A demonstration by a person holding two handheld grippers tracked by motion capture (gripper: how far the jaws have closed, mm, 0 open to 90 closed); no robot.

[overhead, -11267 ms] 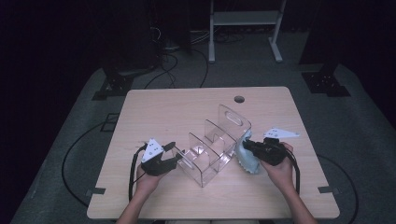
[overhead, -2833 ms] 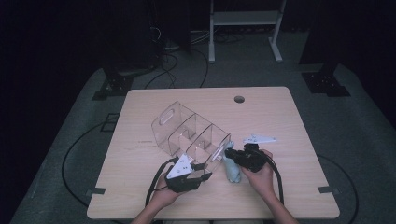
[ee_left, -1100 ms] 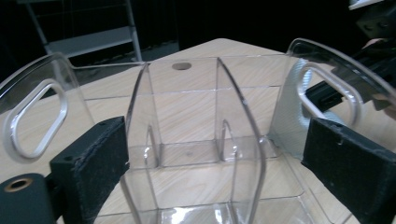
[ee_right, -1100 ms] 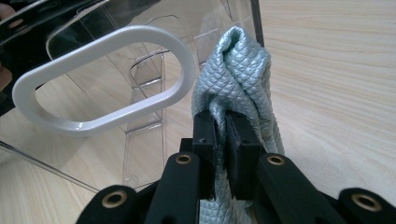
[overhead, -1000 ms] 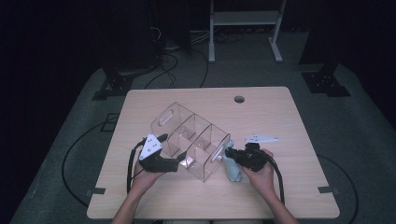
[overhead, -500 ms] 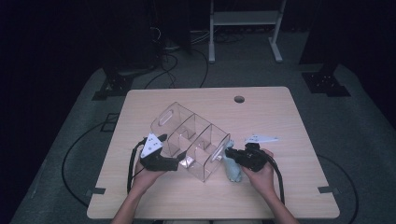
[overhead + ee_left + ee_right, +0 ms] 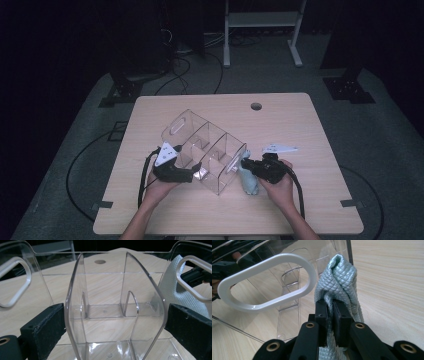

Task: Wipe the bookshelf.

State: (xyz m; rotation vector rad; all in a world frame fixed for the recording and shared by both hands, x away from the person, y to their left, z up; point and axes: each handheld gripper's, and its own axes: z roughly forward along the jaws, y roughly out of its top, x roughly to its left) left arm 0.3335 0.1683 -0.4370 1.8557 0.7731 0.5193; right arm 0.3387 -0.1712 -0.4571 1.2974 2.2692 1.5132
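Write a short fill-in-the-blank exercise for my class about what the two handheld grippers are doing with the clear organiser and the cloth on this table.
1. The right gripper is shut on a pale blue ____.
2. The clear plastic organiser stands on a ____ table.
3. The left gripper has its jaws on either side of the organiser's ____ compartment.
4. In the right gripper view, the organiser's handle hole has a ____ rim.

Missing words: cloth; wooden; middle; white

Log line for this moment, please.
left hand-held gripper: open, straddling clear organizer | right hand-held gripper: shut on pale blue cloth | cloth beside organizer
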